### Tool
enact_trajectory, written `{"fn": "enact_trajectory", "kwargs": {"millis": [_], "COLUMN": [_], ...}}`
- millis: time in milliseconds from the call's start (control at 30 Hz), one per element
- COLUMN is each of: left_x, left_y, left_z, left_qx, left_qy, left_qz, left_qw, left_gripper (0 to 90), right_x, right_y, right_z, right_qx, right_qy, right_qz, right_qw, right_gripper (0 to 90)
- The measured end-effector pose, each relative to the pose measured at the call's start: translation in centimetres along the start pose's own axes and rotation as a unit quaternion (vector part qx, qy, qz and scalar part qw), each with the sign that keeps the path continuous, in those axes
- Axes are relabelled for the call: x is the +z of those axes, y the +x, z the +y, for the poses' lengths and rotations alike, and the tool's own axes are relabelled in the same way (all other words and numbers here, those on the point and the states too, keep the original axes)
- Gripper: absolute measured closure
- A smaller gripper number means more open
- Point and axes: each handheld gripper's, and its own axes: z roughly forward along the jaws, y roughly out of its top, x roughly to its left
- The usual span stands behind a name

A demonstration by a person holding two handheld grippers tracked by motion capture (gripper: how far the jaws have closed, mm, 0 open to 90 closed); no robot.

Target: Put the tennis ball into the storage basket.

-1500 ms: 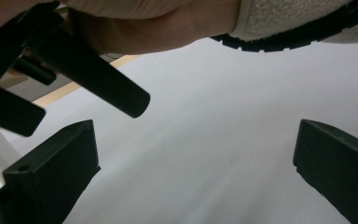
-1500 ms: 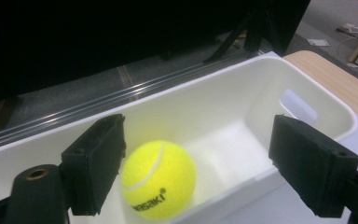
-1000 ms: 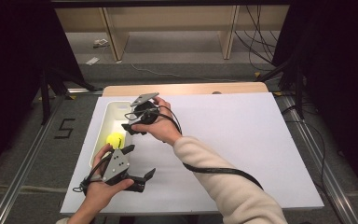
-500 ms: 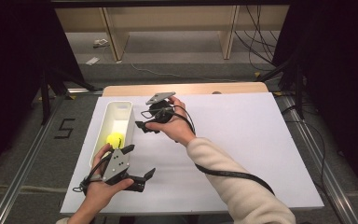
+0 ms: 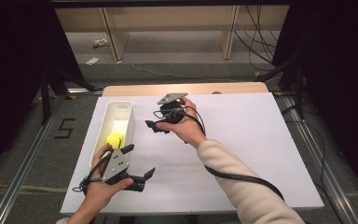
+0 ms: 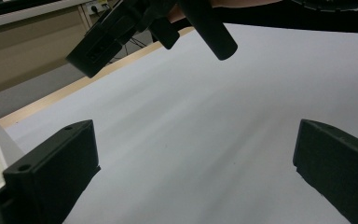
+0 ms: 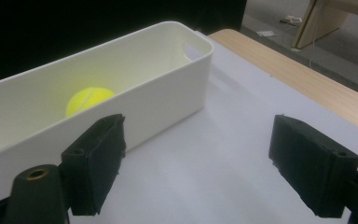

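A yellow tennis ball (image 5: 115, 138) lies inside a long white bin (image 5: 127, 116) at the left of the white table sheet; the right gripper view shows the ball (image 7: 89, 99) behind the bin's near wall (image 7: 168, 93). My right gripper (image 5: 155, 127) hovers just right of the bin, open and empty, its jaws pointing at the bin (image 7: 200, 163). My left gripper (image 5: 139, 161) is held near the front edge, below the bin, open with nothing between its jaws (image 6: 196, 172). The right gripper (image 6: 121, 32) hangs at the top of the left gripper view.
The white sheet (image 5: 251, 140) covers the table, and a strip of wooden tabletop (image 5: 191, 88) shows at the far edge. A black cable (image 5: 242, 177) trails along the right forearm. Metal rails (image 5: 23, 177) and dark stands flank the table.
My right gripper has moved to the right, from above the bin to over the sheet beside it. The left gripper and the ball have stayed put.
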Motion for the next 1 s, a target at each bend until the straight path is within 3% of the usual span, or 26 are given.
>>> {"fn": "enact_trajectory", "kwargs": {"millis": [500,1000], "left_x": [0.0,0.0], "left_y": [0.0,0.1], "left_z": [0.0,0.0], "left_qx": [0.000,-0.003], "left_qy": [0.001,0.001], "left_qz": [0.001,0.002], "left_qw": [1.0000,1.0000], "left_gripper": [0.0,0.0], "right_x": [-2.8,-4.5], "right_y": [-2.2,-3.2], "right_z": [-1.9,-2.8], "right_qx": [0.023,0.031], "right_qy": [-0.006,-0.010], "right_qz": [-0.022,-0.036], "right_qw": [0.9995,0.9988], "right_gripper": [19.0,18.4]}}
